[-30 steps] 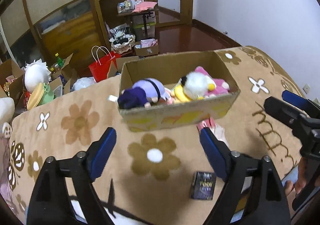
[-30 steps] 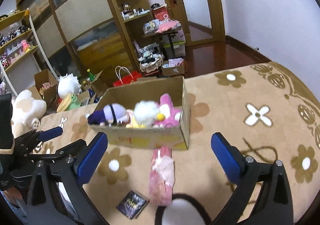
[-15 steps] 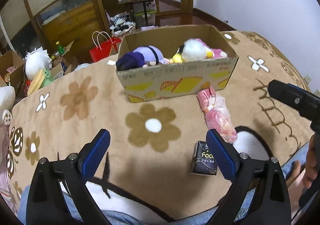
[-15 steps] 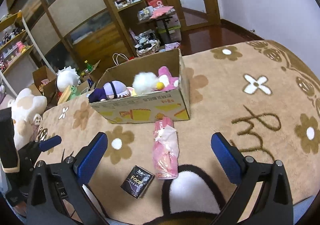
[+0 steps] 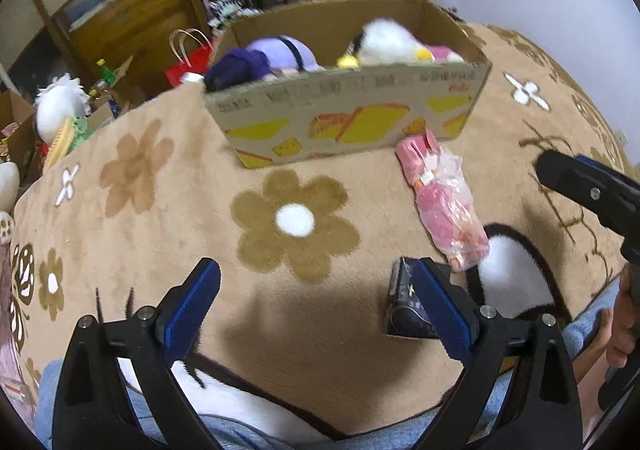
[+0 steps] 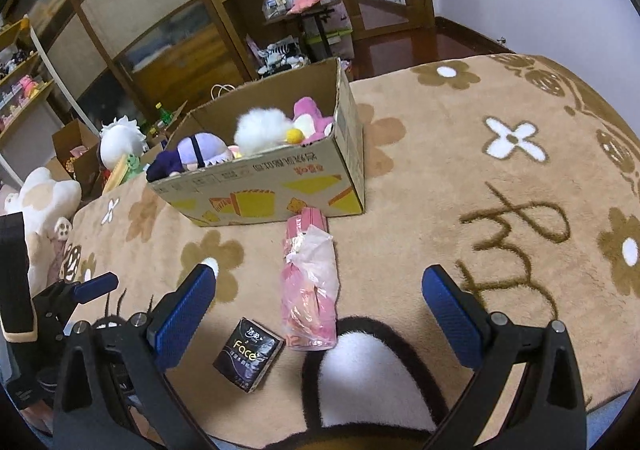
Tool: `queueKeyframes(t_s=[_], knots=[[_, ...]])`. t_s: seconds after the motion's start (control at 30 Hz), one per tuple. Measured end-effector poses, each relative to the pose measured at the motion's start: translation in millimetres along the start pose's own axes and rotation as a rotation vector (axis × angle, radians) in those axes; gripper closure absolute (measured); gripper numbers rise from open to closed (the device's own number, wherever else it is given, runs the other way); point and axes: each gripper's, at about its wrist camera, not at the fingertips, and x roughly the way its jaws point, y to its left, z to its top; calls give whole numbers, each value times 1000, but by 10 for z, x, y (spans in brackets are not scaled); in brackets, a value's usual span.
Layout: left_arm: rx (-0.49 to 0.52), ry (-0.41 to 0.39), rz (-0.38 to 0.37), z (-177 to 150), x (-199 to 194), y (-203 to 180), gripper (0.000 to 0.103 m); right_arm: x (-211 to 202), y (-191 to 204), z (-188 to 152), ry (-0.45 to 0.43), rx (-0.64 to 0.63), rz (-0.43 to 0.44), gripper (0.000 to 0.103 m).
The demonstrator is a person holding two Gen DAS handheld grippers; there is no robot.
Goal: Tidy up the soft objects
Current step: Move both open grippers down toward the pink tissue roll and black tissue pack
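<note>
- The left gripper [image 5: 316,310] hangs over the tan flowered blanket [image 5: 160,210], its blue-padded fingers spread wide apart after just opening further, with nothing between them but bare blanket.
- The right gripper [image 6: 320,314] is likewise spread wide and empty, pointing down at the blanket; its arm also shows at the right edge of the left wrist view.
- A cardboard box [image 6: 280,190] with yellow printed shapes stands on the far part of the blanket, its top open.
- Inside the box lie a purple plush doll [image 6: 192,154] at the left, a white fluffy plush [image 6: 260,130] in the middle and a pink plush [image 6: 308,118] at the right, packed side by side.
- A pink soft item in a clear plastic bag [image 6: 308,282] lies on the blanket just in front of the box, its far end close to the box's near wall; whether they touch I cannot tell.
- A small black pack marked "Face" [image 6: 248,354] lies just left of the near end of the bagged item; in the left wrist view it sits partly behind the right-hand finger of the left gripper.
- A white patch outlined in black [image 6: 360,370] on the blanket lies near the bag's near end.
- Beyond the blanket's left edge, other plush toys [image 6: 120,142] and open cartons sit on the floor, in front of wooden cabinets [image 6: 160,30].
</note>
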Motion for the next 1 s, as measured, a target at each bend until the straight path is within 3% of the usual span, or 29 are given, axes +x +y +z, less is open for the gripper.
queueKeyframes(t_s=[0.33, 1.0], knots=[[68, 95, -71, -20, 205, -212, 7, 308, 32, -37, 84, -19, 7, 0], [84, 209, -193, -18, 440, -376, 7, 832, 60, -198, 288, -47, -19, 2]])
